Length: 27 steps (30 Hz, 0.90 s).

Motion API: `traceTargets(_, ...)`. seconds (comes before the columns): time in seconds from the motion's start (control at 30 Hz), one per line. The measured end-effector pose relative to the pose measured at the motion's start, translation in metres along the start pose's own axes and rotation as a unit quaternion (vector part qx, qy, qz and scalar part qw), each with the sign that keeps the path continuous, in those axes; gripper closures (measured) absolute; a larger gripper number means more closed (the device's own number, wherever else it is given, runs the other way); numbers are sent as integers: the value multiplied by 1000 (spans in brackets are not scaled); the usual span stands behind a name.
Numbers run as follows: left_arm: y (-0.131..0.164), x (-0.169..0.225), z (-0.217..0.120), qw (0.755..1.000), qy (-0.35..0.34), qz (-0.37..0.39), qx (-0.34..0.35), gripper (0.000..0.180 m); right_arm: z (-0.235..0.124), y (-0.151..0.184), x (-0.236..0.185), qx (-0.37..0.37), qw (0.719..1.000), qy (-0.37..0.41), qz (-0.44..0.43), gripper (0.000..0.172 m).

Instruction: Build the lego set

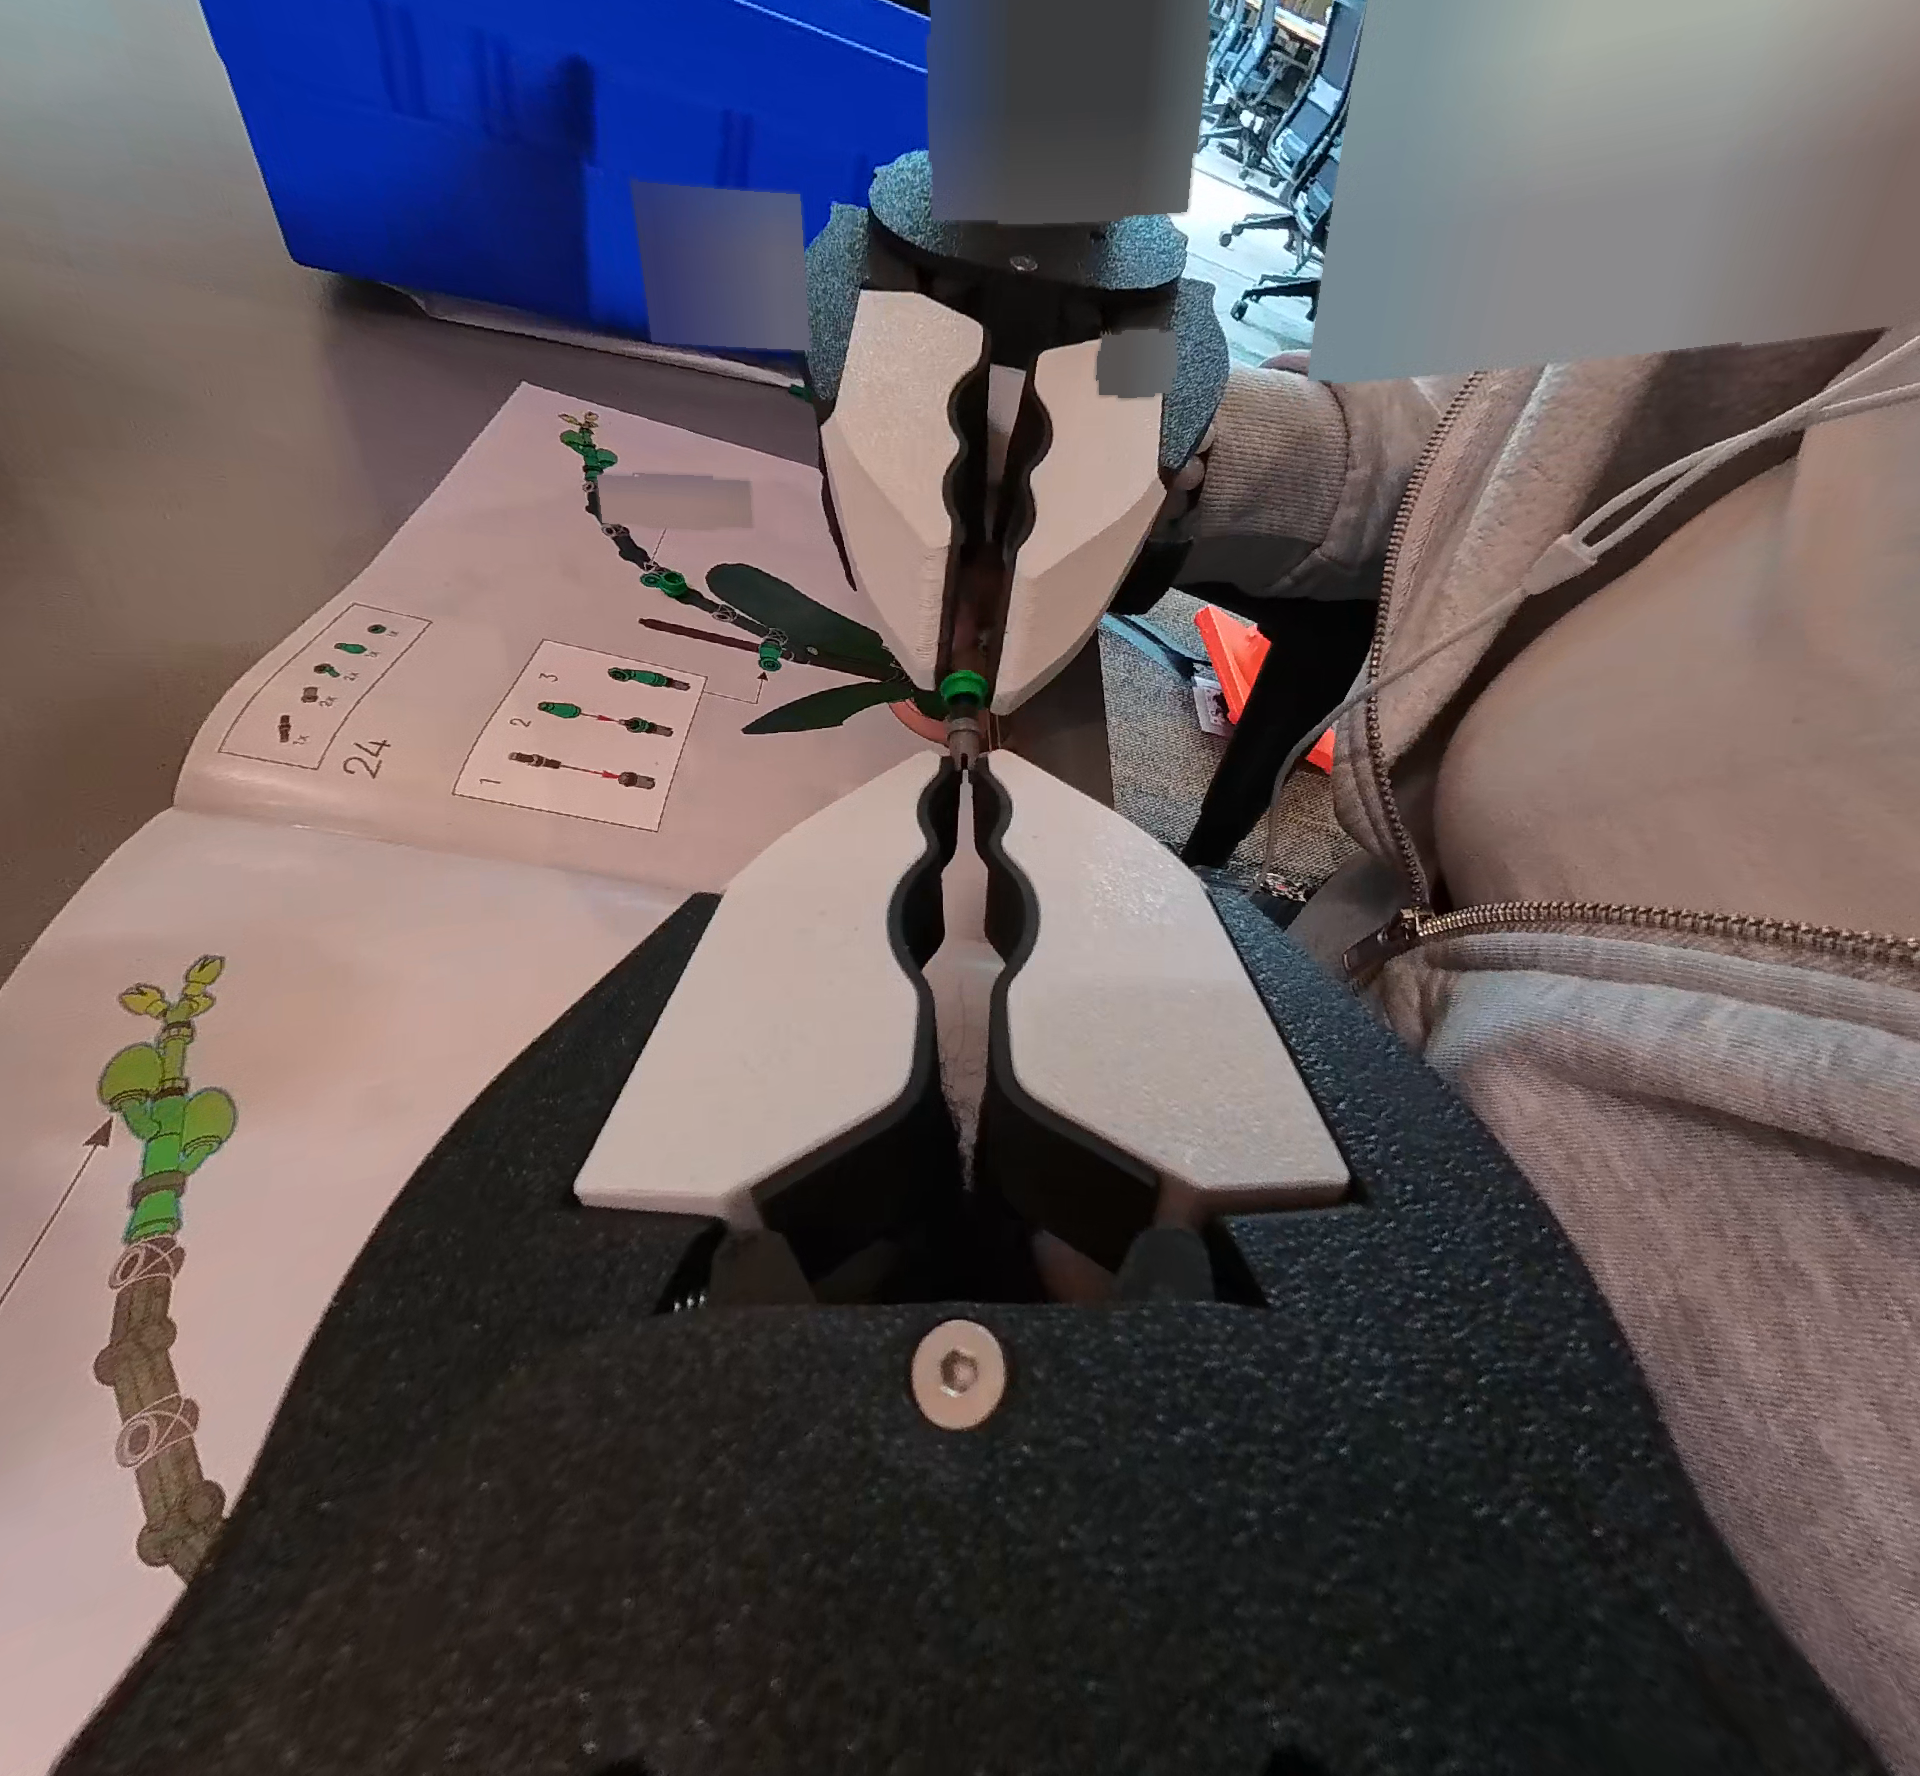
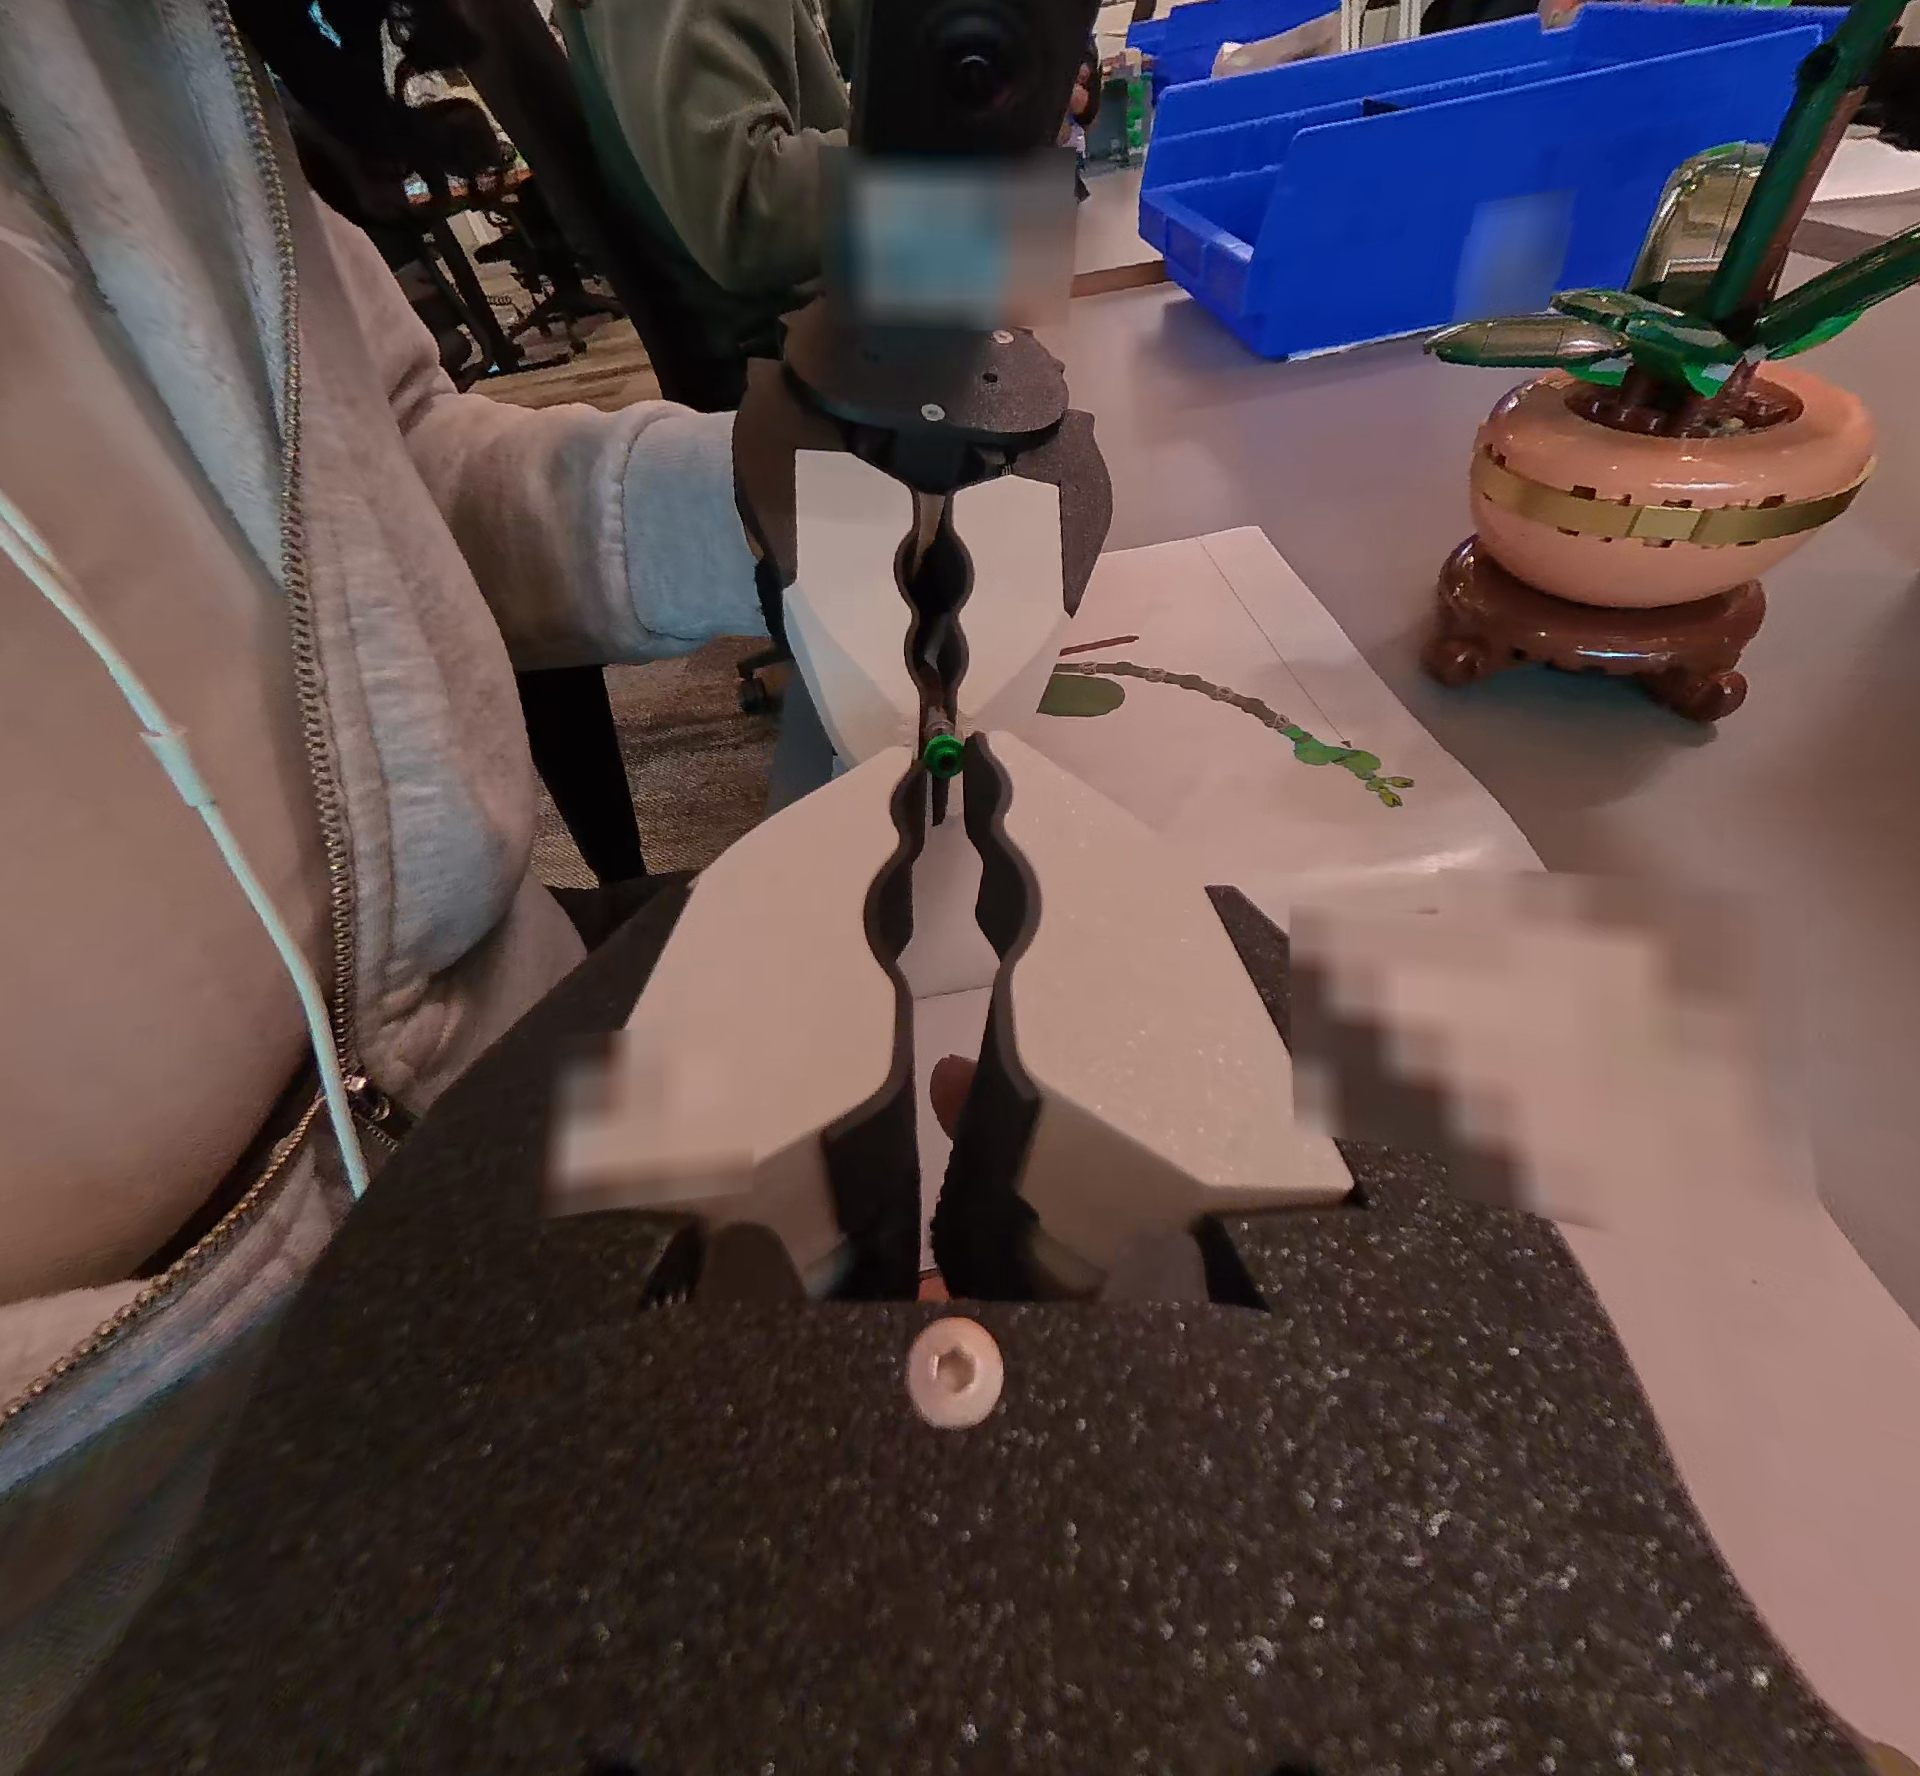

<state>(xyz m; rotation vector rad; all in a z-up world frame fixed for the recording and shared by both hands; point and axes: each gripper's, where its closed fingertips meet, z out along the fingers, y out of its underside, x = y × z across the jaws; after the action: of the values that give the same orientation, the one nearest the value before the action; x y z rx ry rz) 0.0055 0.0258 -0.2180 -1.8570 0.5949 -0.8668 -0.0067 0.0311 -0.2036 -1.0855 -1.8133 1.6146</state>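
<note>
Grey table [image 2: 1299, 438], open instruction booklet [image 1: 436, 895] near its front edge. Above the booklet, both grippers meet tip to tip: left gripper [image 1: 966, 768] closed on grey pin [image 1: 960, 727]; right gripper [image 2: 943, 758] narrow, clamping green connector [image 2: 943, 754] joined to that pin.

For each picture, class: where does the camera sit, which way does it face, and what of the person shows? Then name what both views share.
Left wrist view: on the left gripper, facing the right gripper, booklet and blue bin; hoodie torso.
Right wrist view: on the right gripper, facing the left gripper, potted model plant; sleeve.
Shared: green piece between the jaws.
</note>
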Motion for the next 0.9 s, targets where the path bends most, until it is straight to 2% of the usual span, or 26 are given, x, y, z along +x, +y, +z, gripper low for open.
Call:
traceTargets(0.17,1,0,0,1000,-1,1,-3,179,-2,1,4,-3,1000,5,2,162)
traceTargets(0.63,3,0,2,1000,-6,8,-11,179,-2,5,0,-19,1000,-5,-4,169)
traceTargets(0.9,10,-2,5,999,-20,14,-41,179,-2,7,-2,-29,1000,-8,5,170)
